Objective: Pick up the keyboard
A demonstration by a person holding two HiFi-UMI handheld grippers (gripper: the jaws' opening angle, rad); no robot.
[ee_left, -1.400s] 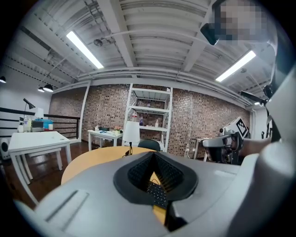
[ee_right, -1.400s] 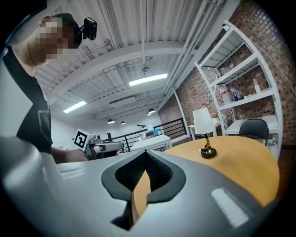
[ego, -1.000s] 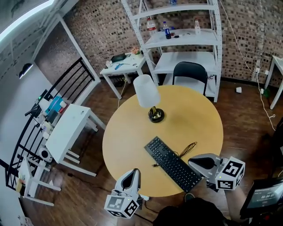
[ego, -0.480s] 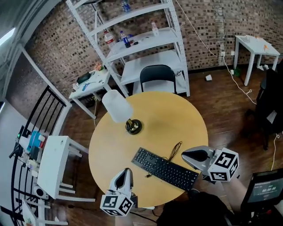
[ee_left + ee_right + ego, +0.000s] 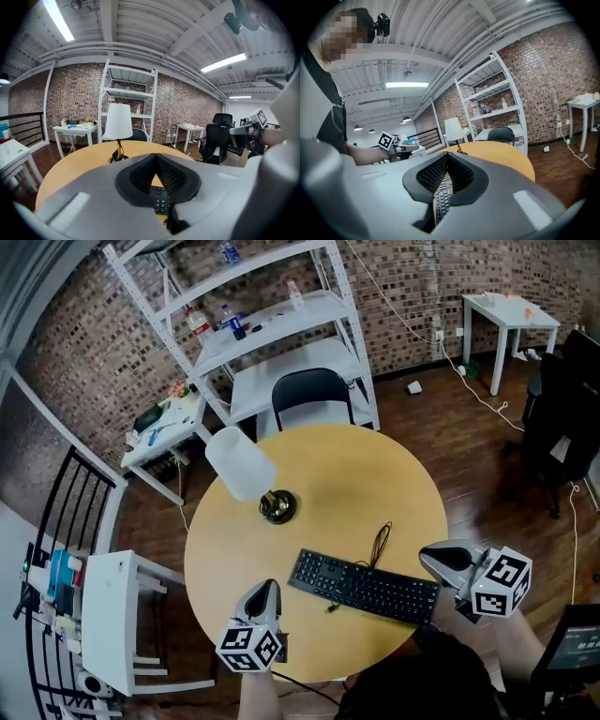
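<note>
One keyboard, one lamp, two grippers at a round table
The single black keyboard (image 5: 364,586) lies flat near the table's (image 5: 375,474) 6 o'clock edge and the one lamp (image 5: 246,470) stands at 10 o'clock; the left gripper (image 5: 266,586) hovers at 7 o'clock aiming toward 12, the right gripper (image 5: 427,556) at 4 o'clock aiming toward 9, each just off a keyboard end, both pairs of jaws pressed together on nothing
</note>
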